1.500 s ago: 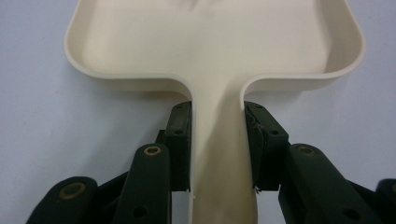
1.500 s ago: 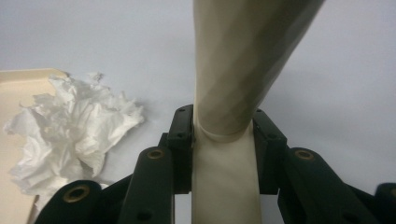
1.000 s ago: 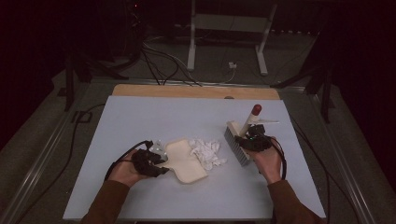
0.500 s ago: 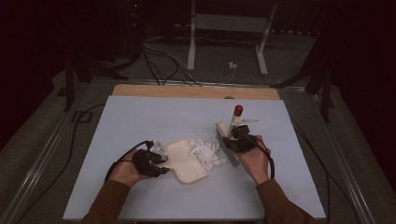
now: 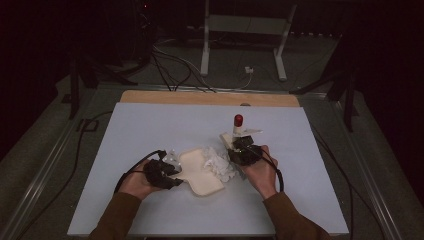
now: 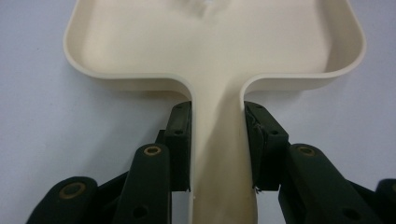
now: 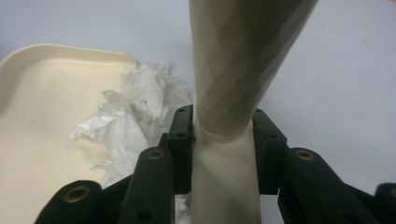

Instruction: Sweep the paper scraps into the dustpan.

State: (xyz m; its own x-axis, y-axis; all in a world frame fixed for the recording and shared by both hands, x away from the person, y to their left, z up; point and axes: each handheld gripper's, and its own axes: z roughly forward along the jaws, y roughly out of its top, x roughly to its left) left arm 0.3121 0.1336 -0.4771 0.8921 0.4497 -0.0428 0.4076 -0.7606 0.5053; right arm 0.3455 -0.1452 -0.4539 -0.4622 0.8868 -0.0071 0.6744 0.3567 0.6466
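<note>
High view: pale blue-grey table (image 5: 150,125) w/ a wood strip (image 5: 210,98) along its far edge, set in a dark room. Beyond the table at 12 o'clock, a white stand (image 5: 245,35) and loose cables (image 5: 175,70) on the grey floor (image 5: 45,145).

Cream dustpan (image 5: 200,172) lies flat near table centre, toward 6 o'clock. Left gripper (image 5: 167,175), at 9 o'clock of the pan, has its jaws clamped on the pan's handle, one pad on each side (left gripper view).

Crumpled white paper (image 5: 220,162) lies at the pan's open edge, at its 2 o'clock, partly touching the rim.

Right gripper (image 5: 239,150), at 3 o'clock of the paper, has its jaws clamped on the cream handle of a brush (image 5: 239,131), red-capped at its top end, standing roughly upright just beside the paper.
</note>
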